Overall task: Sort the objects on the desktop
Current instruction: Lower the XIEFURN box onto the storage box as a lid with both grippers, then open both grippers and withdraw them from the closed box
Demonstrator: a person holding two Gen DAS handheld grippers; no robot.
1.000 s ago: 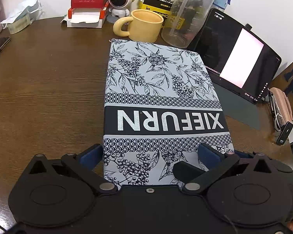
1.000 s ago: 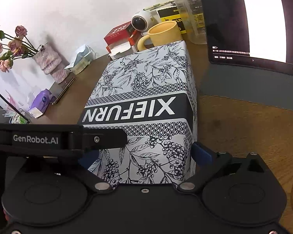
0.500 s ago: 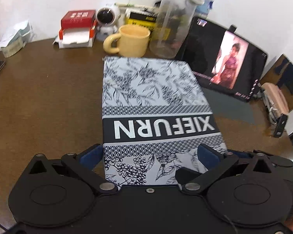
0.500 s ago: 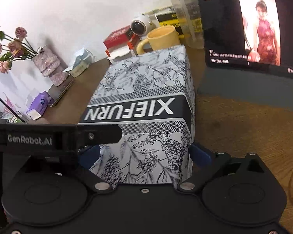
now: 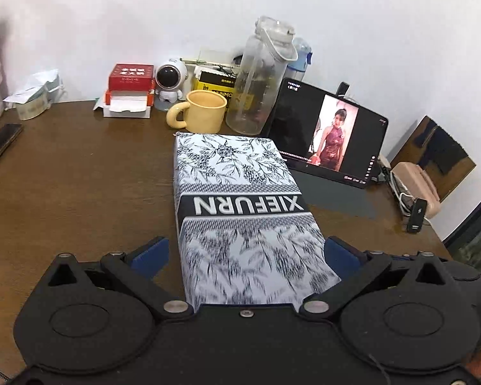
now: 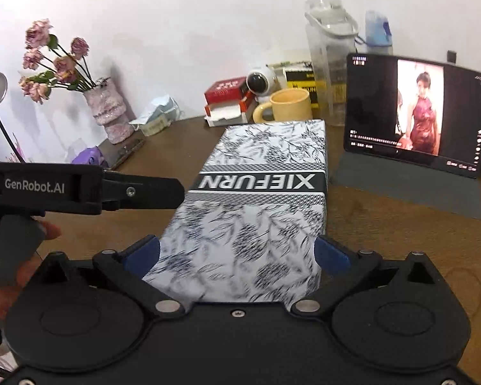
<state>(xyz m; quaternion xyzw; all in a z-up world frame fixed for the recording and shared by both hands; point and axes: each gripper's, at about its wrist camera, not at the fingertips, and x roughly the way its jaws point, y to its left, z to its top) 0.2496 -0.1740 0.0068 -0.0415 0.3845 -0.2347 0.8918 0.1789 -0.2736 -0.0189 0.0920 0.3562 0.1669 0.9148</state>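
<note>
Between the blue-padded fingers (image 5: 150,253) of the left gripper (image 5: 245,253) sits the near end of a long rectangular box (image 5: 237,192), its cardboard printed with black-and-white leaves and berries and crossed by a dark band reading "XIEFURN". The right gripper (image 6: 237,253) straddles the same end, pads beside its sides; whether either pair presses the box cannot be told, and the near print is blurred. The left gripper's black body, seen from the right wrist, reads "GenRobot.AI". The box lies lengthwise on the brown wooden desk (image 5: 73,186). Beyond it stand a glossy yellow mug (image 5: 205,114), a clear plastic bottle (image 5: 259,80), and a propped tablet (image 5: 327,138) showing a video.
</note>
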